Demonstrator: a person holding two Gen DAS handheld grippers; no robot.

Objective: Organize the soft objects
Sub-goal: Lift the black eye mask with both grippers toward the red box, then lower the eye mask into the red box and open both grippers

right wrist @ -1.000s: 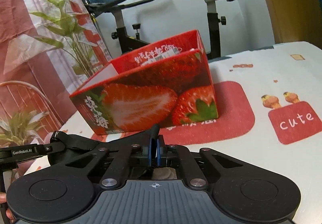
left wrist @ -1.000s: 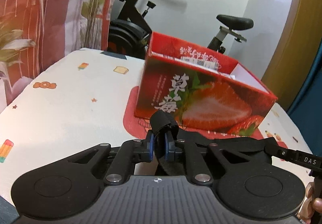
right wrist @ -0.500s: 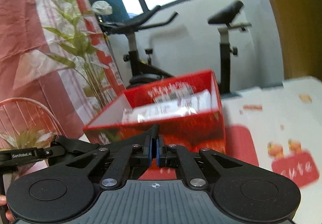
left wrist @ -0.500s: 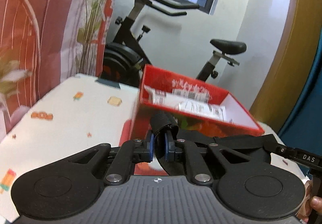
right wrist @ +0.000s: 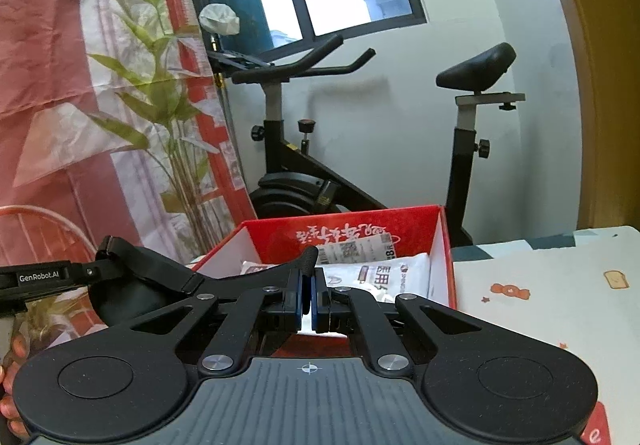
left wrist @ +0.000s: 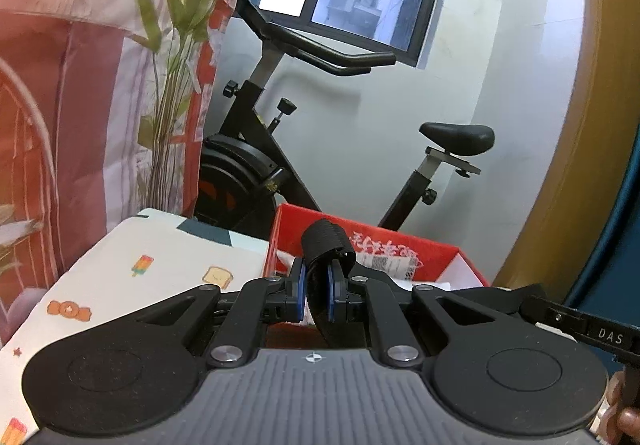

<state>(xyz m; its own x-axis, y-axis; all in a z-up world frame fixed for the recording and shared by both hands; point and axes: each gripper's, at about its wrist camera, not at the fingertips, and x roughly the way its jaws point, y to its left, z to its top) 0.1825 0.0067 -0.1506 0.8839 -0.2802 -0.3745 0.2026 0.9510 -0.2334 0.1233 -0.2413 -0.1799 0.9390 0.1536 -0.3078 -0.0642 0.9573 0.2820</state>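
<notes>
A black soft strap-like object (left wrist: 326,241) stretches between both grippers. My left gripper (left wrist: 318,285) is shut on its rolled end, held above the near edge of the red strawberry box (left wrist: 404,245). My right gripper (right wrist: 308,289) is shut on the other end of the black strap (right wrist: 168,269), which runs left toward the left gripper's body. The red box (right wrist: 444,249) lies open just ahead and below, with white packets (right wrist: 396,273) inside.
An exercise bike (left wrist: 260,165) stands behind the table by the window. A patterned tablecloth (left wrist: 160,261) covers the table left of the box and also shows right of the box in the right wrist view (right wrist: 552,285). A floral curtain (right wrist: 80,85) hangs at the left.
Both grippers have risen with the black strap, from level with the box's side to above its rim, so the box's inside now shows.
</notes>
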